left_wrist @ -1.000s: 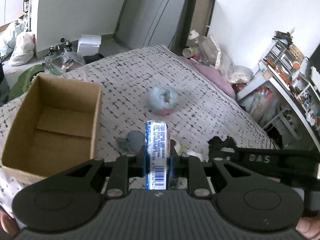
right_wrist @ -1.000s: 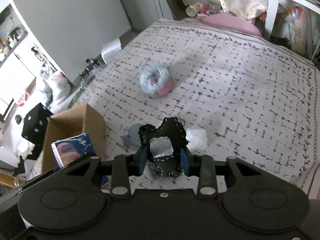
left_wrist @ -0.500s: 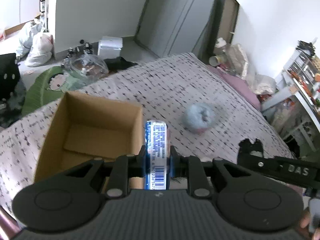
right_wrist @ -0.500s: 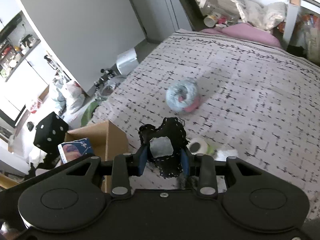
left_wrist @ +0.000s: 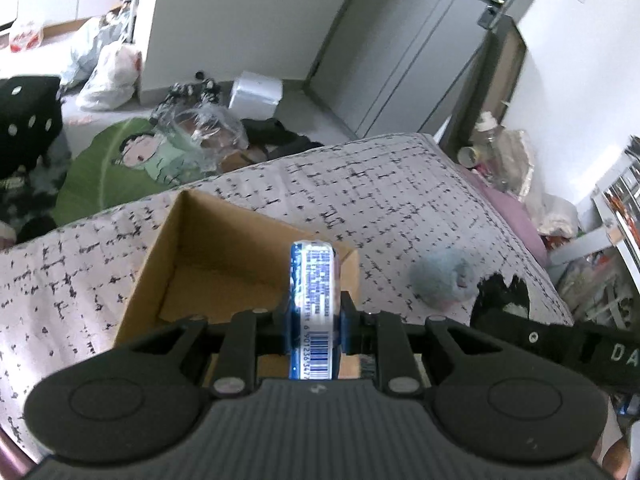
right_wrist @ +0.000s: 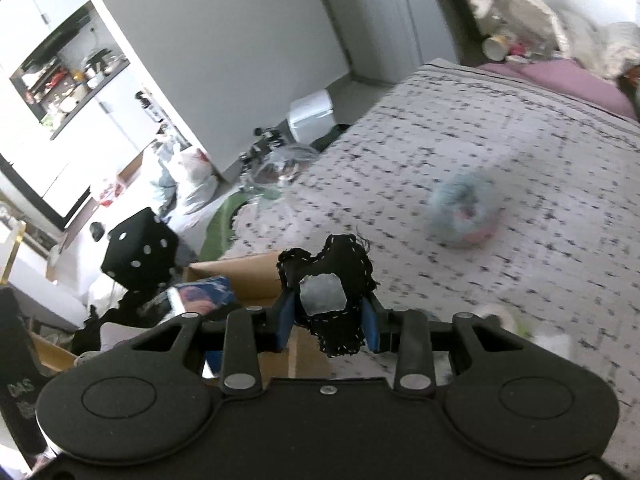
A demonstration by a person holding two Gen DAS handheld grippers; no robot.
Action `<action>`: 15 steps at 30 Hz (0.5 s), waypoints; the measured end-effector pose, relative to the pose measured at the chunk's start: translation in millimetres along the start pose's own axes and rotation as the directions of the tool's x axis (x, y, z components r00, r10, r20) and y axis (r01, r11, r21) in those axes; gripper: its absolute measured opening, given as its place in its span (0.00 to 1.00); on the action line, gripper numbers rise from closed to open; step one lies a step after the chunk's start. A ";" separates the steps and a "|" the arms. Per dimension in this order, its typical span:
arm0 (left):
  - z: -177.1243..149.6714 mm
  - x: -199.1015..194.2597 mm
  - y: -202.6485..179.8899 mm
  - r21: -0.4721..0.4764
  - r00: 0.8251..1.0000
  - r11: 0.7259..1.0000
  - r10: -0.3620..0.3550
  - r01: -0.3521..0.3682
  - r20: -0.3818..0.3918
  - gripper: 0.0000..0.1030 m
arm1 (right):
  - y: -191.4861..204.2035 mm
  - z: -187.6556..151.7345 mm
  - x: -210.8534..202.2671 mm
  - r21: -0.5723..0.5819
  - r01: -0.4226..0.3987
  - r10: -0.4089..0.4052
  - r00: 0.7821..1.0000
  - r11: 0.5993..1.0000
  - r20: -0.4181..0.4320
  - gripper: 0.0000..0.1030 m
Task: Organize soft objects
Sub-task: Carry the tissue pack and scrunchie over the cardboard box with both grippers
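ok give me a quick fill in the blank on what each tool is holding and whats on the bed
1. The left tool is shut on a blue ____ with a barcode.
2. The right tool grips a ____ fabric piece with white stitching.
3. The cardboard box on the bed is ____ inside.
4. The fluffy ball lies on the ____.

Missing words: tissue pack; black; empty; bed

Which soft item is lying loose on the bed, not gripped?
The fluffy blue ball; the tissue pack sits in the left gripper, the black cloth in the right gripper.
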State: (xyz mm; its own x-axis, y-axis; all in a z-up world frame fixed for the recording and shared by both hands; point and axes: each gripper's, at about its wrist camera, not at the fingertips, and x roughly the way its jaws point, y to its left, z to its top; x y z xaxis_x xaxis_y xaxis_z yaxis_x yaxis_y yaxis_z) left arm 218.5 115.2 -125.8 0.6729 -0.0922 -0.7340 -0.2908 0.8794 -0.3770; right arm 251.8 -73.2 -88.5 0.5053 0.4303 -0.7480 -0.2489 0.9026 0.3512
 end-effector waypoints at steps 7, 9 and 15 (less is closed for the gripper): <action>10.7 17.7 30.3 -0.102 0.999 0.993 0.052 -0.053 -0.010 0.20 | 26.7 5.9 30.9 -0.041 -0.037 0.035 0.999 0.998 -0.037 0.34; 13.6 18.8 34.6 -0.105 0.998 0.992 0.069 -0.068 0.003 0.20 | 30.7 5.7 38.7 -0.044 -0.037 0.035 0.998 0.998 -0.048 0.34; 15.8 19.8 46.3 -0.137 0.997 0.988 0.071 -0.071 -0.005 0.21 | 35.7 2.8 53.7 -0.028 -0.045 0.042 0.996 0.999 -0.073 0.34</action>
State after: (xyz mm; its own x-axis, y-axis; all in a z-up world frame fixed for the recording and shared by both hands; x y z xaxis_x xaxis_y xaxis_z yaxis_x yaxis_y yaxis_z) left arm 229.2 161.4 -148.9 0.6469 -0.0316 -0.7619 -0.4287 0.8112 -0.3977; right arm 272.4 -17.8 -114.6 0.4325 0.4664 -0.7716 -0.2941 0.8820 0.3682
